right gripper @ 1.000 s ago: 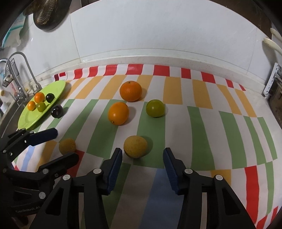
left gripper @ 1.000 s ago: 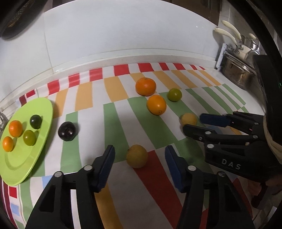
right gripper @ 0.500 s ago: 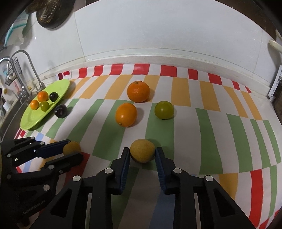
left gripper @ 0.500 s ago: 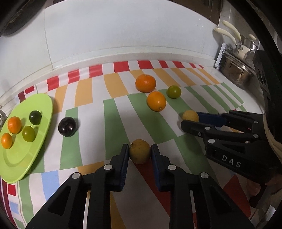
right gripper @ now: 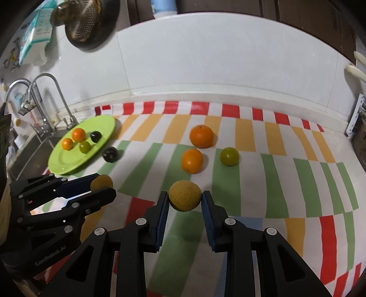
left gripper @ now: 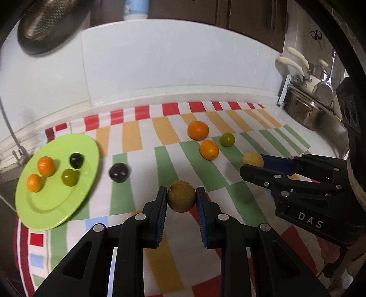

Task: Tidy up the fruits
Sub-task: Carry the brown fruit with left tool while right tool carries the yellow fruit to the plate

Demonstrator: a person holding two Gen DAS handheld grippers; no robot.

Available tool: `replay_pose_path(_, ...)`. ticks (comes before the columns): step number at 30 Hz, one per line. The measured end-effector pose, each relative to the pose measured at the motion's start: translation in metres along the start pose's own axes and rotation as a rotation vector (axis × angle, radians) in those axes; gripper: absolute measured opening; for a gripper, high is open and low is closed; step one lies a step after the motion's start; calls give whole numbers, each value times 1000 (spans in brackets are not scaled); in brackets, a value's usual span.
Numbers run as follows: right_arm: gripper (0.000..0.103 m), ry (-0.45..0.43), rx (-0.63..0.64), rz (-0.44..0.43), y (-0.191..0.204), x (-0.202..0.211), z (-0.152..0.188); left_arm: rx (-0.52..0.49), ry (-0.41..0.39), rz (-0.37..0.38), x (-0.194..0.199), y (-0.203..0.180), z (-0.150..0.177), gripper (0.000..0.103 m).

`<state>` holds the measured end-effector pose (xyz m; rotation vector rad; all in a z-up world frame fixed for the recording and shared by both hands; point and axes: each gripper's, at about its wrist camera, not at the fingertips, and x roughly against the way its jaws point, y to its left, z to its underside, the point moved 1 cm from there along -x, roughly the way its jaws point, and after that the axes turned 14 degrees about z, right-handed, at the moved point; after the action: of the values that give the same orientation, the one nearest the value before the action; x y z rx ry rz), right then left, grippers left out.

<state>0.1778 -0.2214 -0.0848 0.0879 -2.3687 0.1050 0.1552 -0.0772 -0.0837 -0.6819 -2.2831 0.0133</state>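
My left gripper is shut on a yellow-brown fruit and holds it above the striped cloth. My right gripper is shut on a second yellow fruit, also lifted. Each gripper shows in the other's view, the right one and the left one. A green plate at the left holds two small oranges, a green fruit and a dark fruit. A dark plum lies beside the plate. Two oranges and a green fruit lie mid-cloth.
A sink with taps is left of the plate. Pots and a rack stand at the right end of the counter. A white wall backs the counter, with a strainer hanging on it.
Both grippers closed on their yellow fruits and have lifted them off the cloth. The views have risen and pulled back.
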Motion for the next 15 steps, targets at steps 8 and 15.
replay_pose_path(8,30,-57,-1,-18,18,30,-5,19,-46,-40,34,8,4,25)
replay_pose_path(15,30,-91,5,-44,40,46,-11,29,-81,-71,60,19,7,25)
